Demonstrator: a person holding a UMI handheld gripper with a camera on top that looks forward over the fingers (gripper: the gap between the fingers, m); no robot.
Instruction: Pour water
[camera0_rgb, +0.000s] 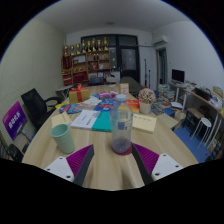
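Observation:
A clear plastic bottle (122, 122) with a purple bottom end (121, 147) stands upright on the wooden table (105, 175). It is just ahead of my fingertips, in line with the gap between them. My gripper (114, 153) is open, and the magenta pads (82, 160) are spread wider than the bottle, with a gap at each side. To the left of the bottle, a pale green cup (63, 137) stands on the table beyond my left finger.
Books and papers (88, 119) lie behind the bottle, with a notepad (145, 122) to its right and more clutter farther back. A black chair (38, 104) and a purple sign (13, 120) are at the left. A shelf (88, 60) lines the far wall.

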